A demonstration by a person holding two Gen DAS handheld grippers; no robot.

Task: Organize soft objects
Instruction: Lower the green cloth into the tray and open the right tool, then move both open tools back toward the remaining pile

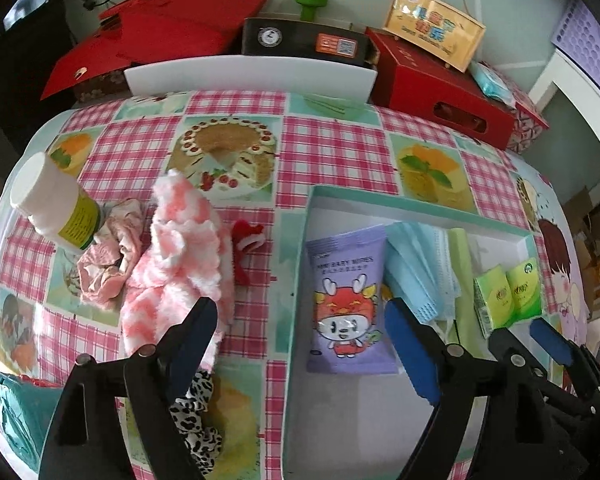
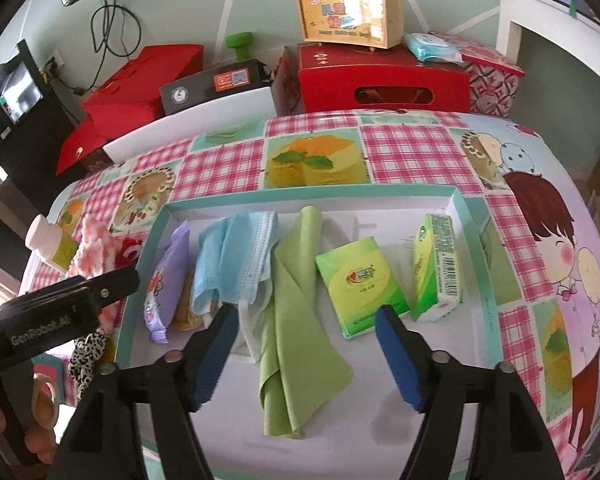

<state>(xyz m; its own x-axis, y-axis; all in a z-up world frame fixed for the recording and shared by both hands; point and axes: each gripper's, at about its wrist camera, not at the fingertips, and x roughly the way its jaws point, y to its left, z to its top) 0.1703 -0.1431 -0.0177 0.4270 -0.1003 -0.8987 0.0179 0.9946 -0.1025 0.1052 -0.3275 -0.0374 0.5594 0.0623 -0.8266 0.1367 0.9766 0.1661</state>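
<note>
"GenRobot.AI" is showing in white on the black body of the left tool at the left edge of the right wrist view. In the left wrist view the purple wipes pack is reading "BABY WIPES" above a cartoon dragon child. On the yellow carry box at the top centre of the right wrist view, only "Happy" is legible.

Both tools are standing spread with nothing between their pads. The right tool is hovering at lower centre over the shallow teal-rimmed tray, where the folded green cloth is lying crumpled in long creases. Blue face masks are lying to its left, and two green tissue packs to its right.

On the checked counter left of the tray, a fluffy pink-and-white sock is lying beside a white bottle.
</note>
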